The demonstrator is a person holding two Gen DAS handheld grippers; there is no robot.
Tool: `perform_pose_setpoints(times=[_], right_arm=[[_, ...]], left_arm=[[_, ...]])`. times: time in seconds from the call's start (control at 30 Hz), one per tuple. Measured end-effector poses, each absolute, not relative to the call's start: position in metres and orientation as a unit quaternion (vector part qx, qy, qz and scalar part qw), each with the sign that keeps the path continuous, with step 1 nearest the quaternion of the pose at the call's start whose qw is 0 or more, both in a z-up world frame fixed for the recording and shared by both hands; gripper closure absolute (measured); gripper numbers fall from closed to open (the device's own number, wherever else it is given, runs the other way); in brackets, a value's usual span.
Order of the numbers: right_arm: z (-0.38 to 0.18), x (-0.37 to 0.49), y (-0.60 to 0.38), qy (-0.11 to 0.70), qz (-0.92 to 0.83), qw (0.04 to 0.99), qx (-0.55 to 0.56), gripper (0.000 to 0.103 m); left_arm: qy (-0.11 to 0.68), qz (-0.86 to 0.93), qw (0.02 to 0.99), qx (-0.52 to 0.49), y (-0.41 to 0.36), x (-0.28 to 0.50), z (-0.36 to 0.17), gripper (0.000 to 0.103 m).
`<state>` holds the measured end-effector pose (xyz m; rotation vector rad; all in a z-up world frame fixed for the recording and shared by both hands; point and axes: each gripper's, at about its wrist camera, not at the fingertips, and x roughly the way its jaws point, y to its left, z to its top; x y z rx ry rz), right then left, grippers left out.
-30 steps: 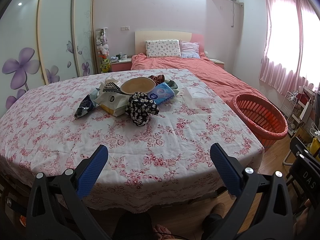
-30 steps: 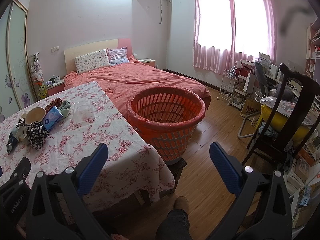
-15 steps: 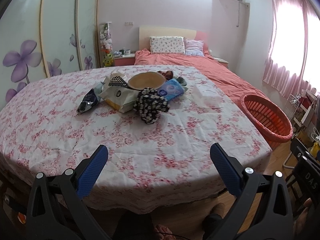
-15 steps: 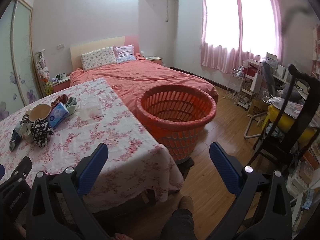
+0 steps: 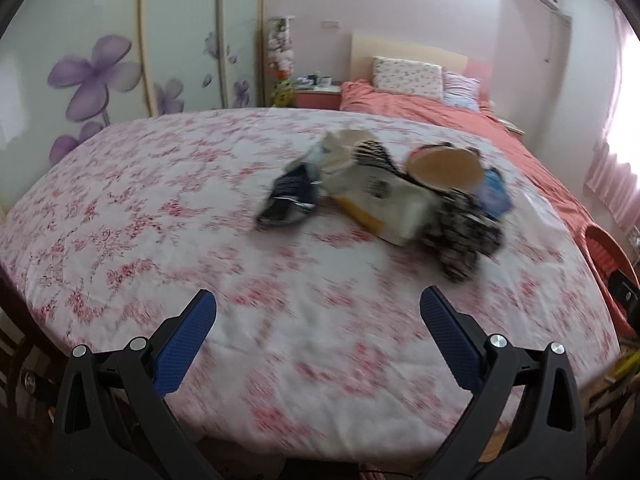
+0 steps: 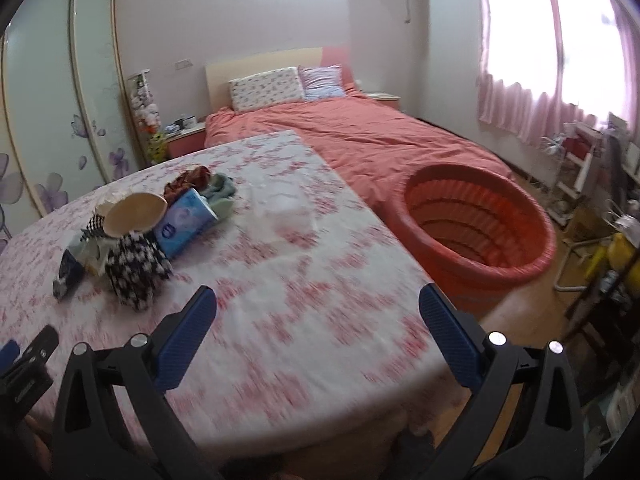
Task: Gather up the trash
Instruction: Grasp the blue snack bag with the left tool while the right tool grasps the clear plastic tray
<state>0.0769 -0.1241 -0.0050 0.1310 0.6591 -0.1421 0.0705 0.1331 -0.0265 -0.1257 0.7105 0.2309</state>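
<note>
Blurrily, both the left tool [image 5: 318,314] and right tool [image 6: 318,312] hung spread and empty above the surface [image 5: 160,208]; the trash pile [image 5: 384,196] smeared there, the red basket [image 6: 476,236] beside, partly cut off.

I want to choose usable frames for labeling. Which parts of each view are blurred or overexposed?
Left wrist view: motion blur smears the tablecloth and the trash pile; the left gripper stays sharp. Right wrist view: the near tablecloth is smeared, the orange basket slightly soft, the window overexposed; the right gripper is sharp.
</note>
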Motion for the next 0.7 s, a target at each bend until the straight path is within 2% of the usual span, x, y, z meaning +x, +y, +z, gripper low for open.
perform_pose_setpoints(times=[0.3, 0.5, 0.7], right_arm=[[-0.023, 0.181, -0.129, 0.384, -0.053, 0.917, 0.092, 0.004], [-0.037, 0.221, -0.131, 0.411, -0.059, 0.906, 0.087, 0.005], [-0.052, 0.24, -0.132, 0.44, -0.05, 0.892, 0.085, 0.024]], left_arm=[[0.369, 0.112, 0.919, -0.078, 0.169, 0.121, -0.021, 0.002], [0.38, 0.104, 0.914, -0.098, 0.19, 0.153, -0.026, 0.002], [0.394, 0.099, 0.909, -0.096, 0.199, 0.175, -0.034, 0.004]])
